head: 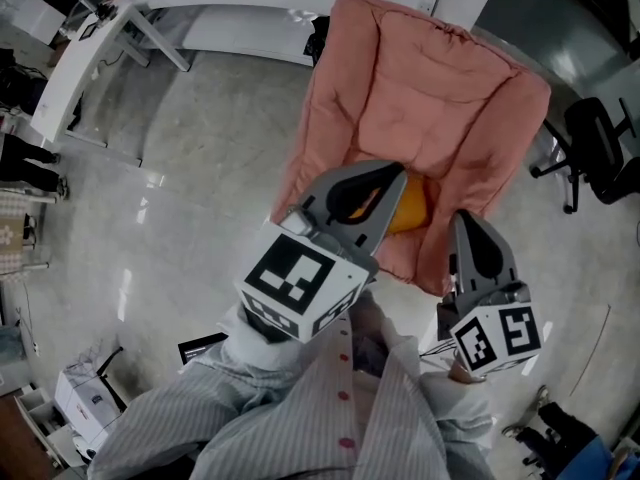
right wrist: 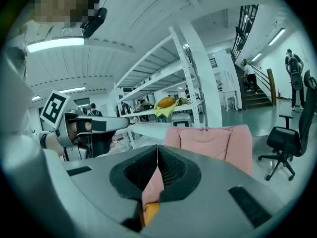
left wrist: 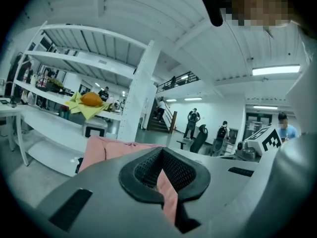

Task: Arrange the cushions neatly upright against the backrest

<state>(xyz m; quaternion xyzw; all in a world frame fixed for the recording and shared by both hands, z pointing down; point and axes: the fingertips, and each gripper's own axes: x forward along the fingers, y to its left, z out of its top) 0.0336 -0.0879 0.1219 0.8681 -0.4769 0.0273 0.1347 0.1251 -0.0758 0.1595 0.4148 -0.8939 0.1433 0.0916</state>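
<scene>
The orange cushion [head: 412, 208] lay on the pink armchair's [head: 430, 88] seat near its front edge, its visible part running crosswise, the rest hidden. The left gripper [head: 392, 176] and right gripper [head: 464, 222] hovered over it, fingers closed together and empty.

I find no legible words, numbers, brands or signs in any view. Only coded black-and-white square patterns show, on the left marker cube [head: 298, 286] and the right marker cube [head: 497, 336]. Neither pattern carries readable characters.
</scene>
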